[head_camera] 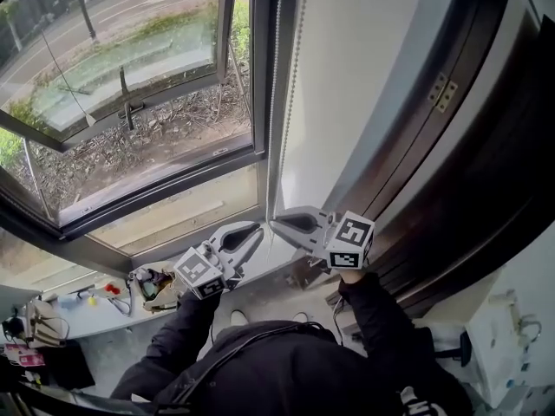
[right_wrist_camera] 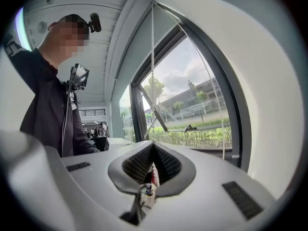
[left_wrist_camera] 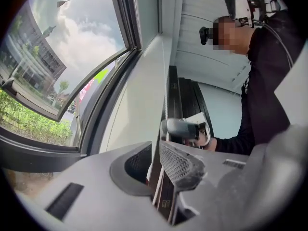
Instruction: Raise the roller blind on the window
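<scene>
1. The person stands at the window (head_camera: pixel 173 185), a tool in each hand, both held up to the frame's right-hand edge.
2. The roller blind's bead chain (right_wrist_camera: pixel 153 47) hangs down that edge, running from 12 o'clock towards the centre of the head view. I cannot make out the blind's cloth in any view.
3. The right tool (head_camera: pixel 274 223) points towards 9 o'clock. Its jaws are pressed together, and its own view shows them pinching the white beads of the chain. From there the chain climbs straight up to the top of the window.
4. The left tool (head_camera: pixel 257 230) sits just beside it at about 8 o'clock and points up towards 1 o'clock. Its jaws stand narrowly spread. The chain runs through the gap, and the ribbed pads do not seem to press on it.
5. The two tool tips nearly meet at the chain.
6. The marker cubes (head_camera: pixel 351 241) ride behind the jaws, with the right one at 3 o'clock of the left.
7. Dark sleeves (head_camera: pixel 381 319) reach up from 6 o'clock to both tools.
8. An open sash (head_camera: pixel 130 102) swings outward at 10 o'clock, with road and shrubs beyond it.
9. A dark door (head_camera: pixel 486 189) with a brass hinge (head_camera: pixel 442 92) stands at 3 o'clock.
10. A cluttered tabletop (head_camera: pixel 87 306) lies at 8 o'clock.
</scene>
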`<state>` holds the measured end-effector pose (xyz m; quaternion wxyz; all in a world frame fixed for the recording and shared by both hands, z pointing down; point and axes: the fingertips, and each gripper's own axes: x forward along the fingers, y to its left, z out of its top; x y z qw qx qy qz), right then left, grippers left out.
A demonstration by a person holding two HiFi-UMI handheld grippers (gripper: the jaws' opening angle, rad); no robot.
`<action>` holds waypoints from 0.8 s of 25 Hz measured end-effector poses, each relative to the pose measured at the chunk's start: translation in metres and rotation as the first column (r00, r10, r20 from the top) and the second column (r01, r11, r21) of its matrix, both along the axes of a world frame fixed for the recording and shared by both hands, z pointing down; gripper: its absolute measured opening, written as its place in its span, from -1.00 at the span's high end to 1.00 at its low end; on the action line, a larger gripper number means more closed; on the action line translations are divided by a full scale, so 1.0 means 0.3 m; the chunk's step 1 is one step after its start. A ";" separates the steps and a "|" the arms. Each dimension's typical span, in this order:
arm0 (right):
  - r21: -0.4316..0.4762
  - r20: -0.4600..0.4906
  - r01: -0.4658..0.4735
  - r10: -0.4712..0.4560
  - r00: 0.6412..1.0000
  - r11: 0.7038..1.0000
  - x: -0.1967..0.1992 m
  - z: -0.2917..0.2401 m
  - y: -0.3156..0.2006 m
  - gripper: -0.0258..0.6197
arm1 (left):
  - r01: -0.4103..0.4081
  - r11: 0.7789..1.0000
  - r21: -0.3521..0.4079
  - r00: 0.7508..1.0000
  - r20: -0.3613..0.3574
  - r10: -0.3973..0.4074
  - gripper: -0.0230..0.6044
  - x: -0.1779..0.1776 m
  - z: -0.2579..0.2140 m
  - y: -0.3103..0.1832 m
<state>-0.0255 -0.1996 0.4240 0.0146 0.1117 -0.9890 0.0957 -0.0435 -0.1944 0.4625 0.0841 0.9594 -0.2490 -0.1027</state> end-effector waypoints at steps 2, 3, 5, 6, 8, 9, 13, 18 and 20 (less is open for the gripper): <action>-0.059 -0.040 -0.003 0.000 0.999 0.998 -0.004 0.142 0.017 0.90 | 0.000 1.000 0.021 1.000 0.003 0.000 0.79 0.010 -0.006 0.004; -0.085 -0.059 -0.008 0.003 0.998 0.996 -0.001 0.208 0.025 0.90 | -0.001 1.000 0.032 1.000 0.008 0.001 0.79 0.014 -0.003 0.007; -0.126 -0.089 -0.022 0.010 0.996 0.992 0.010 0.314 0.042 0.90 | -0.007 1.000 0.025 1.000 0.018 0.006 0.79 0.023 0.005 0.011; -0.140 -0.104 -0.026 0.011 0.994 0.990 0.015 0.354 0.049 0.90 | -0.009 1.000 0.019 1.000 0.021 0.009 0.79 0.026 0.009 0.012; -0.160 -0.132 -0.028 0.007 0.991 0.987 0.021 0.411 0.062 0.90 | -0.011 1.000 0.015 1.000 0.022 0.011 0.79 0.031 0.019 0.015; -0.166 -0.143 -0.027 0.003 0.990 0.986 0.022 0.431 0.067 0.90 | -0.011 1.000 0.012 1.000 0.024 0.011 0.79 0.032 0.023 0.018; -0.172 -0.177 -0.018 -0.013 0.984 0.985 0.021 0.476 0.087 0.90 | -0.015 1.000 0.004 1.000 0.027 0.015 0.79 0.046 0.032 0.030; -0.187 -0.189 -0.014 -0.022 0.982 0.982 0.009 0.520 0.133 0.90 | -0.013 1.000 0.014 1.000 0.023 0.013 0.79 0.046 0.044 0.042; -0.192 -0.186 -0.027 -0.010 0.982 0.981 0.010 0.533 0.139 0.90 | -0.011 1.000 0.003 1.000 0.029 0.011 0.79 0.044 0.041 0.054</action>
